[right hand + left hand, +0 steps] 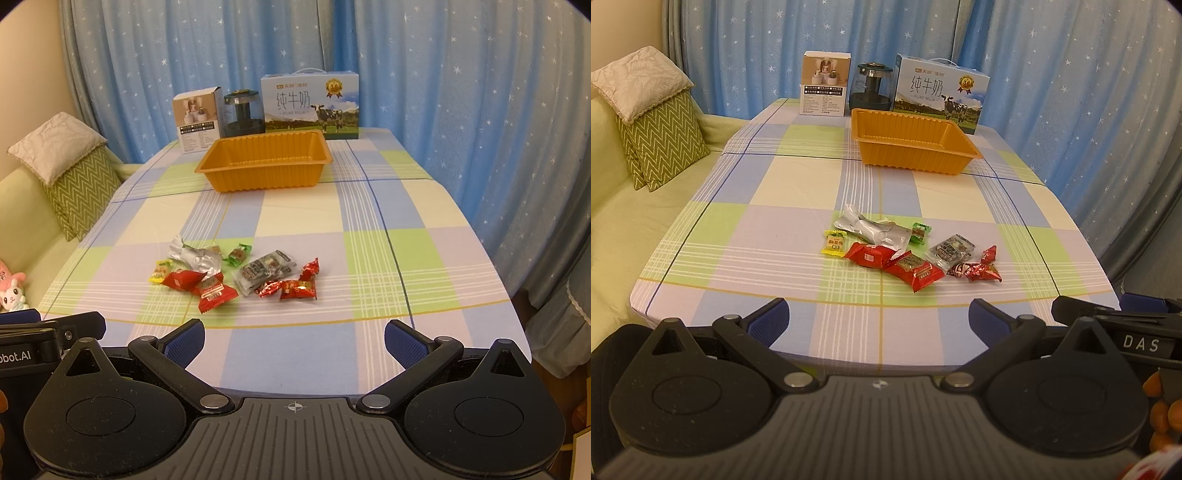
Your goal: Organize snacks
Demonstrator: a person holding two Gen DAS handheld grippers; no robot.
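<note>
Both my tongs hover at the near edge of the bench (798,173), nothing between their fingers: left tongs (879,325) spread wide, right tongs (294,341) spread wide too. The snacks sit clustered mid-bench on the plaid cloth: silver pouch (871,229), yellow candy (834,242), green candy (921,232), two red packets (894,264) overlapping, a clear printed pack (950,249), and red foil sweets (979,267) at the cluster's right end. The orange tray (945,162) stands empty farther back, well apart from the snacks. Behind it: white box (823,83), dark kettle (872,86), milk carton (940,92).
</note>
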